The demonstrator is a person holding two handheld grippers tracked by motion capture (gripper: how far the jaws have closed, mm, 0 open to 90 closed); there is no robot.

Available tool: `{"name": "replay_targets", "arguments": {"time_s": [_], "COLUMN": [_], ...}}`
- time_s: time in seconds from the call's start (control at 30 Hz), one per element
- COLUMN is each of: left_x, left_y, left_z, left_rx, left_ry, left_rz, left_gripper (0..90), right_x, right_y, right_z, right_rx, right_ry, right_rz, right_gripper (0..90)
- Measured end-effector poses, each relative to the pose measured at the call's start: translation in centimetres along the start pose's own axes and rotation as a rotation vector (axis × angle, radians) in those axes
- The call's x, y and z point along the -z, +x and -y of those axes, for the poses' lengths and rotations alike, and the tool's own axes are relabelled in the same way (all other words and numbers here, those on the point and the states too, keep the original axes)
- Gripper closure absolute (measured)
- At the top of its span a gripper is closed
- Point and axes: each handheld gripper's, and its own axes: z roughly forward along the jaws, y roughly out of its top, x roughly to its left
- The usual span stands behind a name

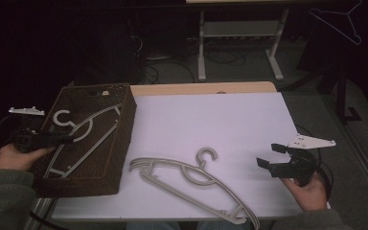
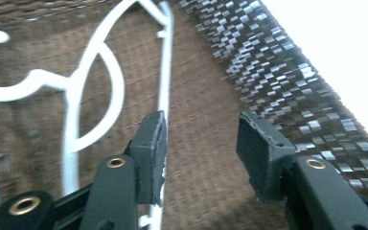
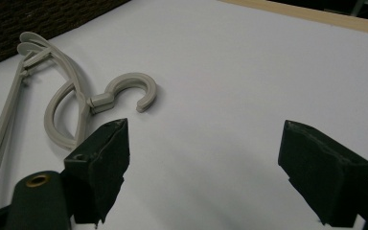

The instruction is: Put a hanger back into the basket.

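Hangers [image 1: 191, 179] of pale grey plastic lie stacked flat on the white table [image 1: 220, 124] just right of the brown woven basket [image 1: 124, 143], hooks pointing away from the person, their near ends running off the table's front edge. Right of them the right gripper [image 1: 271, 155] is held low over the table, jaws wide and empty. Farther left, the left gripper [image 1: 64, 139] reaches into the basket over another hanger [image 1: 84, 129], jaws apart, holding nothing.
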Motion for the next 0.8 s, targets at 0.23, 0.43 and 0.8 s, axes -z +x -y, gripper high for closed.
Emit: {"name": "replay_targets", "arguments": {"time_s": [0.23,0.43,0.8], "left_x": [0.5,0.3,-0.6], "left_y": [0.1,-0.9,-3.0], "left_z": [0.2,0.1,-0.9], "left_rx": [0.013,0.001,-0.075], "left_ry": [-0.061,-0.099,-0.073], "left_rz": [0.129,0.258,0.315], "left_gripper": [48.8,47.4,45.3], "right_x": [-0.2,-0.3,-0.1], "right_y": [-0.1,0.0,0.0], "right_z": [0.0,0.0,0.0], "right_rx": [-0.001,0.003,0.009], "right_ry": [0.009,0.009,0.004], "right_rz": [-0.002,-0.003,-0.002], "right_gripper": [17.0,17.0,17.0]}}
